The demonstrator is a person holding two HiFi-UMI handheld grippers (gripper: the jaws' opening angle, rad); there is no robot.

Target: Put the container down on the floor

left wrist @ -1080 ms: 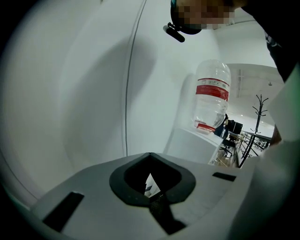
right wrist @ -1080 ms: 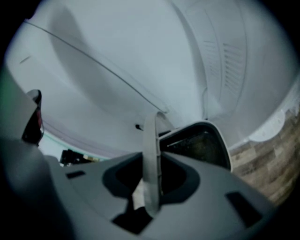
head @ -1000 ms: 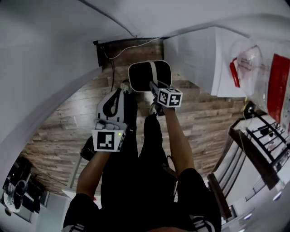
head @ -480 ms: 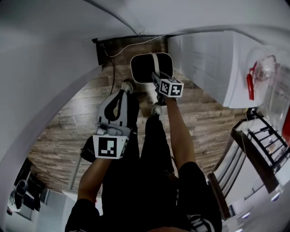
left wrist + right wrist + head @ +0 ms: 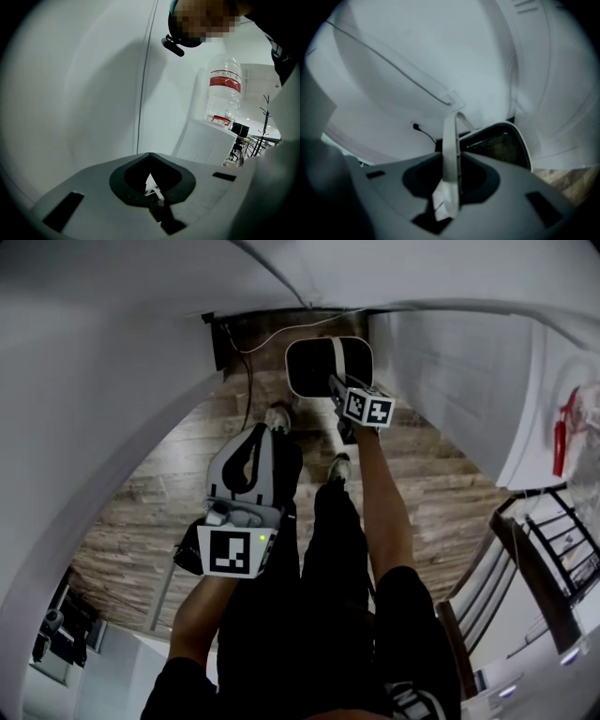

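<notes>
The container is a dark tub with a white rim and a white strap handle. In the head view it hangs above the wooden floor, just beyond the person's shoes. My right gripper is shut on that handle, arm stretched forward. In the right gripper view the handle runs up between the jaws of my right gripper, with the container behind it. My left gripper is held lower left over the legs, shut and holding nothing.
A white wall curves along the left, and a black cable drops to the floor by the dark skirting. A white cabinet stands right of the container, with a water bottle on top. A black rack is at the right.
The right gripper and the hanging container have shifted up and to the right in the head view. The left gripper sits slightly lower and further right. Both grips are unchanged.
</notes>
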